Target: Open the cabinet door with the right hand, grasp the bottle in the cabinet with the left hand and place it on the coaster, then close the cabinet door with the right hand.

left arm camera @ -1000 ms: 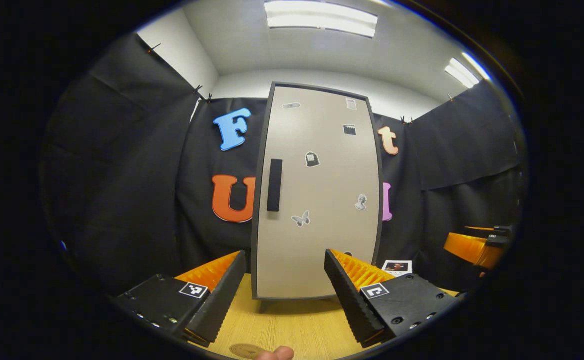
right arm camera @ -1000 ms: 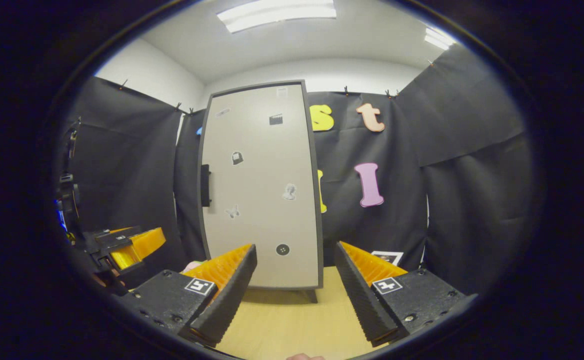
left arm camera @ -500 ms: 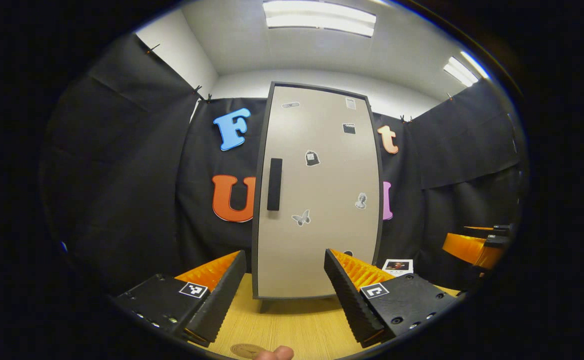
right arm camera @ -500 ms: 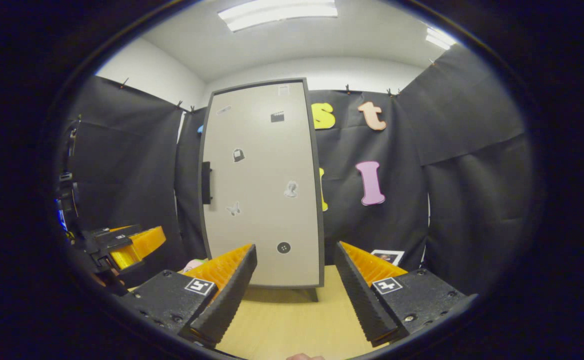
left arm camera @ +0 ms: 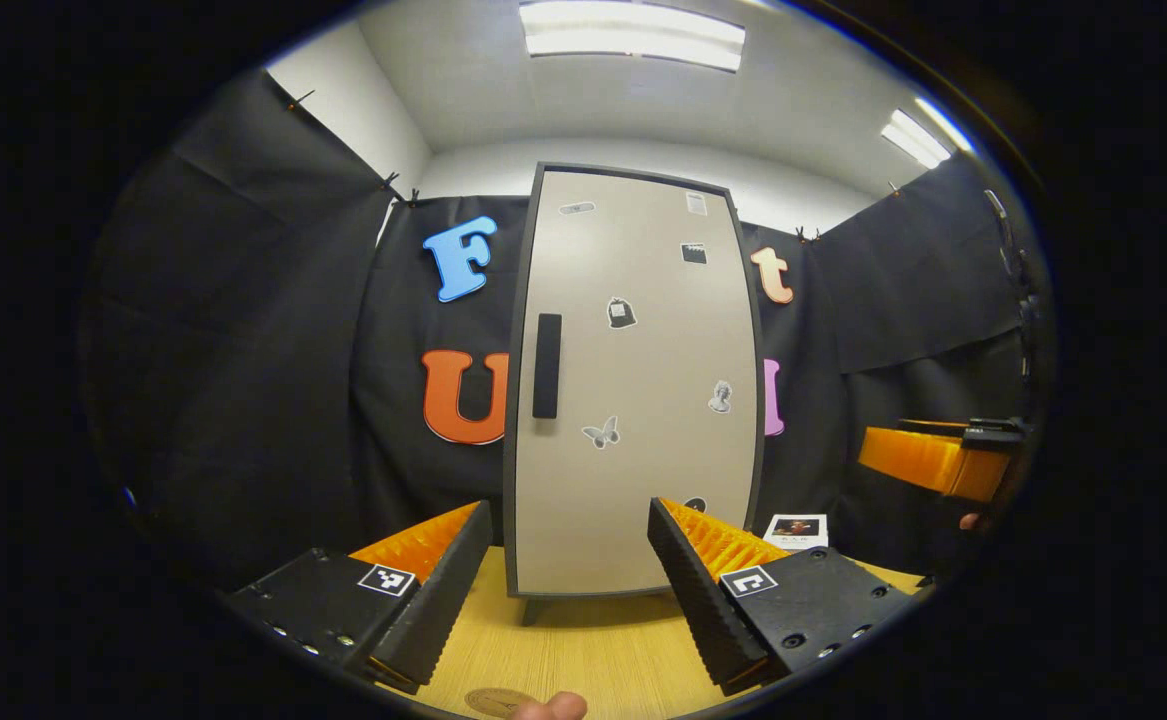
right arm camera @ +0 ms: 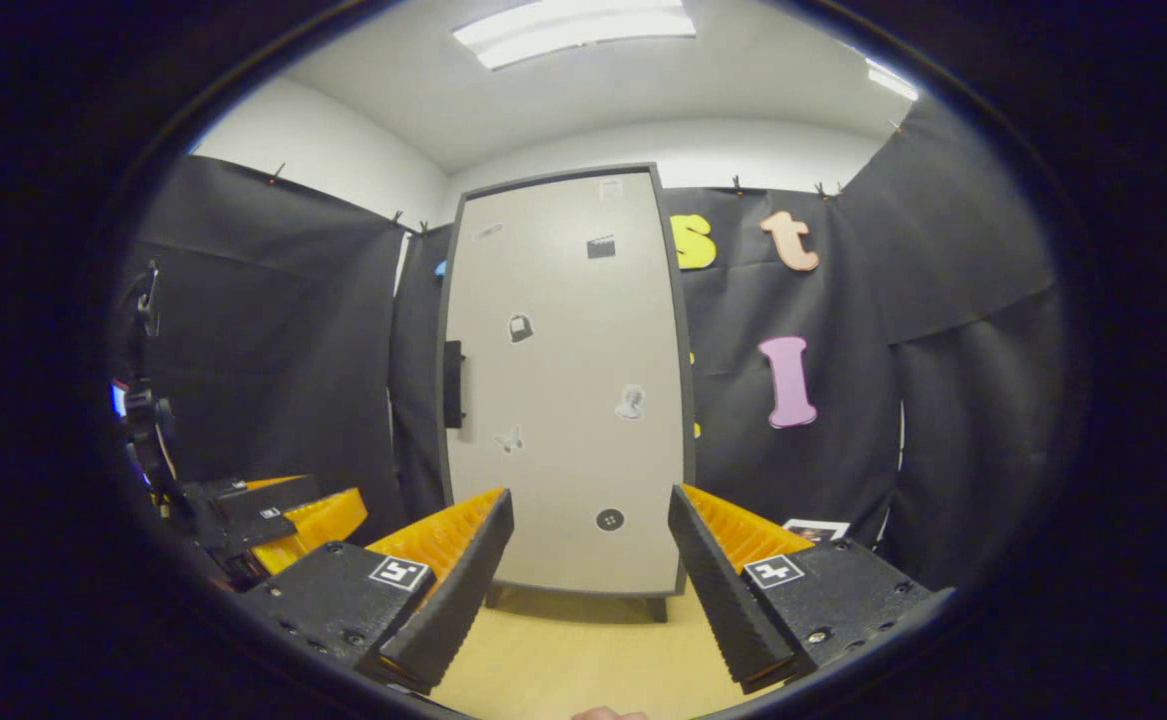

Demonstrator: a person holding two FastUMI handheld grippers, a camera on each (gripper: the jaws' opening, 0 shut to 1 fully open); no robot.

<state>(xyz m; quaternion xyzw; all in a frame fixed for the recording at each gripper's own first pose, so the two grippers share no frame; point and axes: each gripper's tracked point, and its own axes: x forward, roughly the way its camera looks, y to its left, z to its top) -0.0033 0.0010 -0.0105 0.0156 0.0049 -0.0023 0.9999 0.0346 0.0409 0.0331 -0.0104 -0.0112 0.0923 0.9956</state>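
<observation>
The cabinet [left arm camera: 633, 390] is standing upright toward the back edge of the bench [left arm camera: 583, 650], its door [right arm camera: 568, 385] sitting shut, with the handle [left arm camera: 547, 365] along the door's left edge. The bottle is hidden behind the door. The coaster [left arm camera: 495, 701] is lying at the bench's front edge, a fingertip [left arm camera: 548, 708] just beside it. The left gripper [left arm camera: 571, 575] is hovering before the door, fingers standing wide apart and gripping nothing. The right gripper [right arm camera: 591, 570] is likewise facing the door, well apart from it, fingers spread wide and empty. A small card [left arm camera: 795, 529] is lying right of the cabinet.
</observation>
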